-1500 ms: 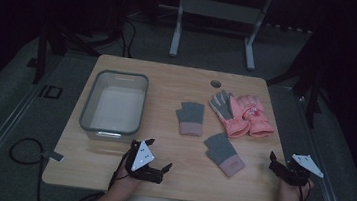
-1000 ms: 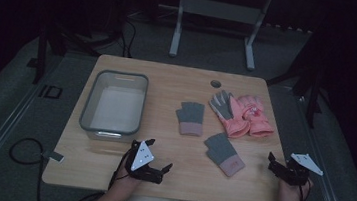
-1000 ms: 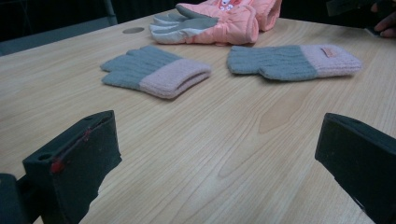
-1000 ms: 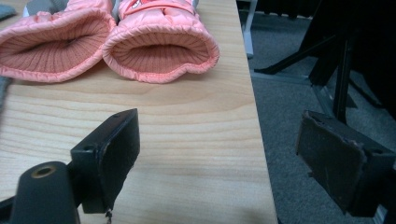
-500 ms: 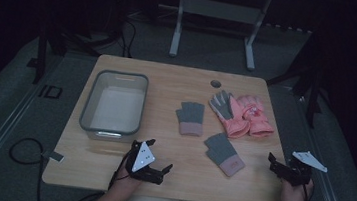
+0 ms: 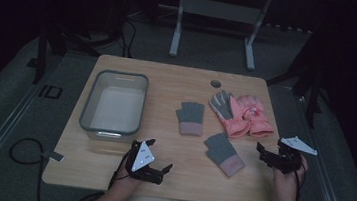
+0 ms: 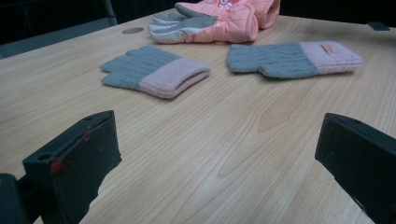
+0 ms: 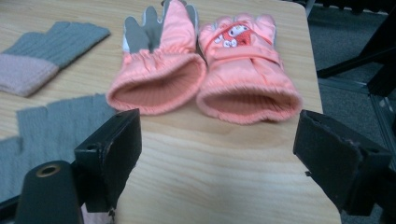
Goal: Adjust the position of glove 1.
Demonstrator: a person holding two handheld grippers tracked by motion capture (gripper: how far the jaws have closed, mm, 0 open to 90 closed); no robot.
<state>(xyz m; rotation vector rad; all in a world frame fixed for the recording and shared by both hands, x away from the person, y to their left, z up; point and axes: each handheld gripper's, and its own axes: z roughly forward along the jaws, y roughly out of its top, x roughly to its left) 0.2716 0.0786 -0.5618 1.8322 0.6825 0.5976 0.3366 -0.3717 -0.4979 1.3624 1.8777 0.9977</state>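
Observation:
Two grey knit gloves with pink cuffs lie mid-table, one (image 6: 191, 117) farther off and one (image 6: 223, 153) nearer me. A pair of pink padded gloves (image 6: 243, 115) lies at the back right, cuffs toward me. My left gripper (image 6: 160, 155) rests near the table's front edge, open and holding nothing; its view looks across bare wood to the grey gloves (image 7: 154, 72) (image 7: 289, 58). My right gripper (image 6: 267, 151) is at the table's right edge, open and holding nothing. The pink gloves' cuffs (image 8: 159, 70) (image 8: 245, 65) sit just beyond its jaws.
A clear plastic bin (image 6: 84, 116), nothing inside, stands on the left half of the wooden table (image 6: 108, 171). A round cable hole (image 6: 216, 83) sits near the back edge. Dark floor, cables and a metal stand surround the table.
My right gripper has edged slightly forward and left, toward the pink gloves. The left gripper and all the gloves have stayed put.

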